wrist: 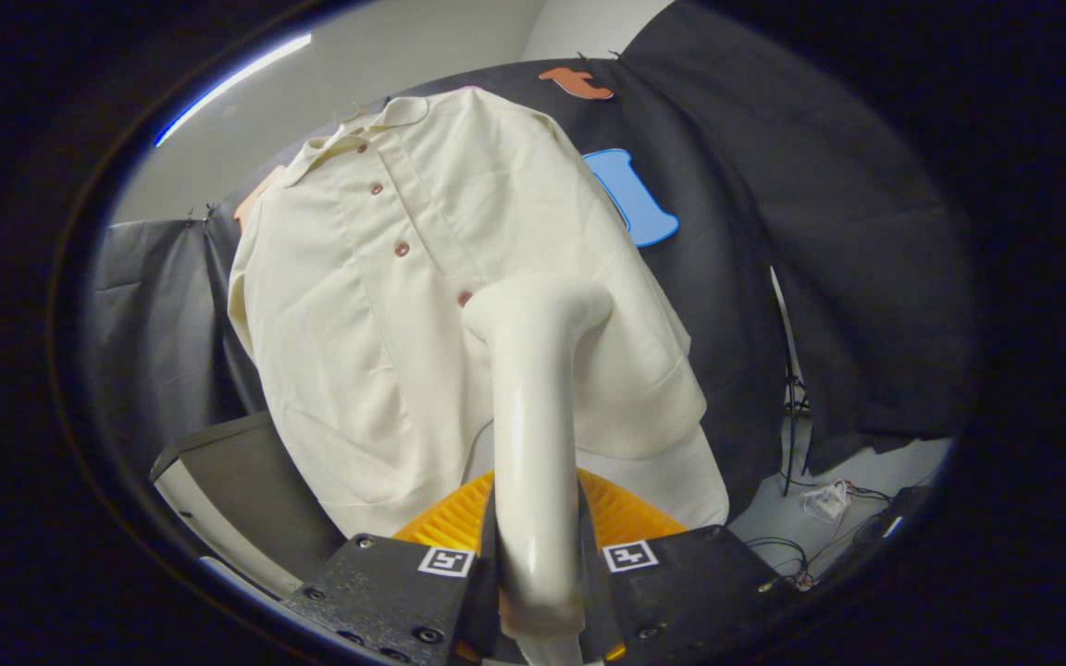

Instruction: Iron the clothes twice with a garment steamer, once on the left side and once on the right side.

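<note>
The gripper (538, 555) clamps the steamer (533, 388), its head against the hanging shirt (385, 305).

Camera riding on the gripper (538, 555), looking forward and upward along its two fingers clamped on the steamer (533, 407), close to the hanging shirt (385, 305) at twelve o'clock, table (237, 481) at eight o'clock

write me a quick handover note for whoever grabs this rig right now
Gripper: shut on the garment steamer, fingers clamping its cream handle.
Steamer head sits beyond the fingers, at the shirt front just below the lowest button in sight, right beside the placket. Whether it touches the cloth cannot be told.
The cream shirt hangs before the black cloth wall.
Done: steamer picked up and brought to the shirt.
Left: from this moment alone no pass can be confirmed; make sure both sides get one.
</note>
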Demonstrator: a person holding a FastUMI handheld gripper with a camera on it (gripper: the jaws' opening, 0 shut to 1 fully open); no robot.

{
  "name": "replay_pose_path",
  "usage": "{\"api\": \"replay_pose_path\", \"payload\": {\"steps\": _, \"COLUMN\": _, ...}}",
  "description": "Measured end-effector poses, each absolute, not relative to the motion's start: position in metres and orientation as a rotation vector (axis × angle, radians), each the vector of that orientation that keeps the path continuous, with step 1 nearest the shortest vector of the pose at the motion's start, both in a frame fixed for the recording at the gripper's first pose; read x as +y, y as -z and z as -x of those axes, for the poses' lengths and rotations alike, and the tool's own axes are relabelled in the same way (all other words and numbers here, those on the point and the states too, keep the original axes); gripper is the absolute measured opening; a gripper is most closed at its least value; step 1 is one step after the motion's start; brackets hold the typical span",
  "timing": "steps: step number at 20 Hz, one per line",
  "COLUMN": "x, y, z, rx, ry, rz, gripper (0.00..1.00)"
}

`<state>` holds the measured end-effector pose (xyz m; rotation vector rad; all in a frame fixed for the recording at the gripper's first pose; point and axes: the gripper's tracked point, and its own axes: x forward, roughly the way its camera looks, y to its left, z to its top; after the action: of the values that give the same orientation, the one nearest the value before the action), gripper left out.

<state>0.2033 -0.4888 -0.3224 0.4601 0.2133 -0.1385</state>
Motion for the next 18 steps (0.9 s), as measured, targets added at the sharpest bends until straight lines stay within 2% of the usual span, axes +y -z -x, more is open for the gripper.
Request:
{"api": "replay_pose_path", "payload": {"steps": 8, "x": -0.468, "y": 0.341, "z": -0.182, "rx": 0.261, "ry": 0.159, "rz": -0.514, "gripper": 0.35}}
{"api": "replay_pose_path", "payload": {"steps": 18, "x": -0.409, "y": 0.306, "z": -0.147, "rx": 0.269, "ry": 0.143, "rz": -0.509, "gripper": 0.35}}
